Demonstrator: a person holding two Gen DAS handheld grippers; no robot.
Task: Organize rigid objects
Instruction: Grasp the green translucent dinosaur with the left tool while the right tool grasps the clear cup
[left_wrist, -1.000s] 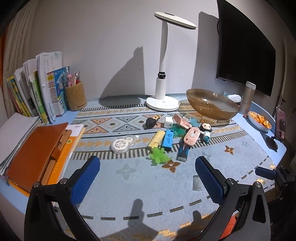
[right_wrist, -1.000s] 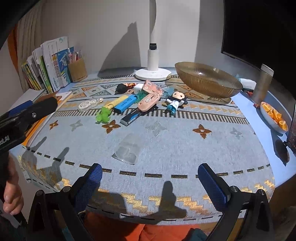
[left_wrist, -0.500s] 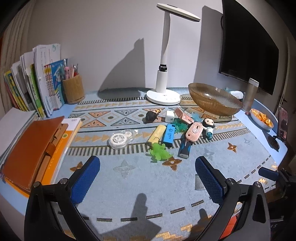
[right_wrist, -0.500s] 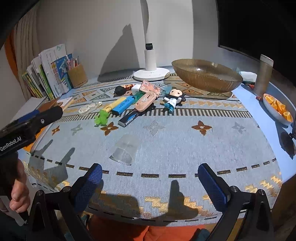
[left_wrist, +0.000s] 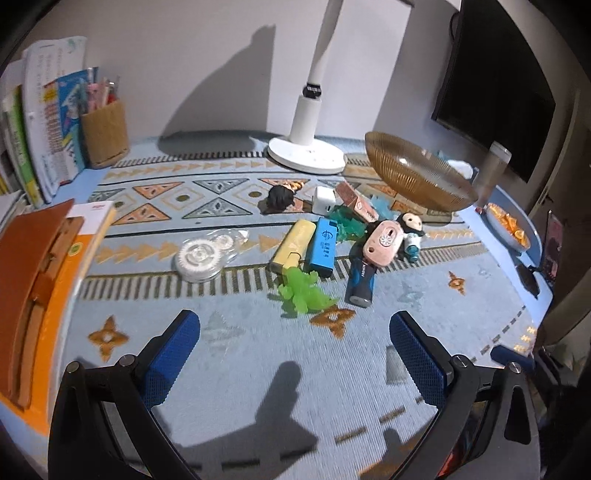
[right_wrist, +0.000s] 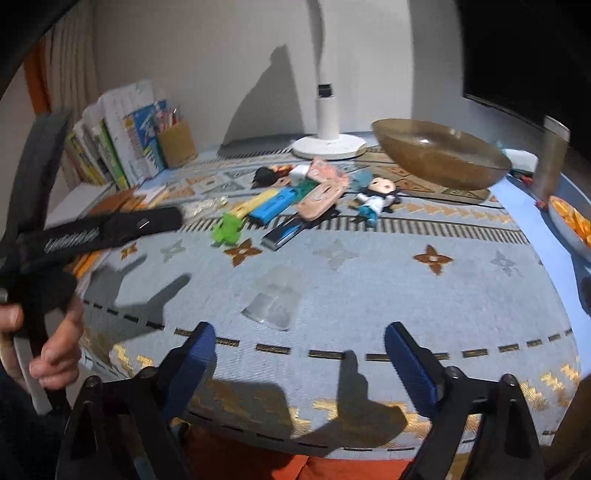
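A round table (left_wrist: 258, 369) covered with a patterned blue cloth is seen from both wrist cameras. The left gripper (left_wrist: 295, 343) is held above the cloth with its blue pads spread wide and nothing between them; just beyond it lies a green toy dinosaur (left_wrist: 303, 291). The right gripper (right_wrist: 299, 350) is held over the near edge of the table; its jaws have just been closing a little, yet they are parted with nothing between them. A clear plastic piece (right_wrist: 275, 299) lies on the cloth just ahead of it.

The small things to be sorted are heaped together in the middle of the table: a yellow lighter (left_wrist: 291, 245), a blue lighter (left_wrist: 323, 247), a dark blue lighter (left_wrist: 360, 284), a pink case (left_wrist: 384, 245), a small doll (left_wrist: 410, 230), a white cube (left_wrist: 324, 199) and a correction tape (left_wrist: 201, 258). An amber bowl (left_wrist: 417, 173) stands empty behind them, beside a white lamp (left_wrist: 306, 147). Books (left_wrist: 40, 266) are stacked at the left edge. In the right wrist view, a hand (right_wrist: 55, 347) is seen on the left gripper's handle.
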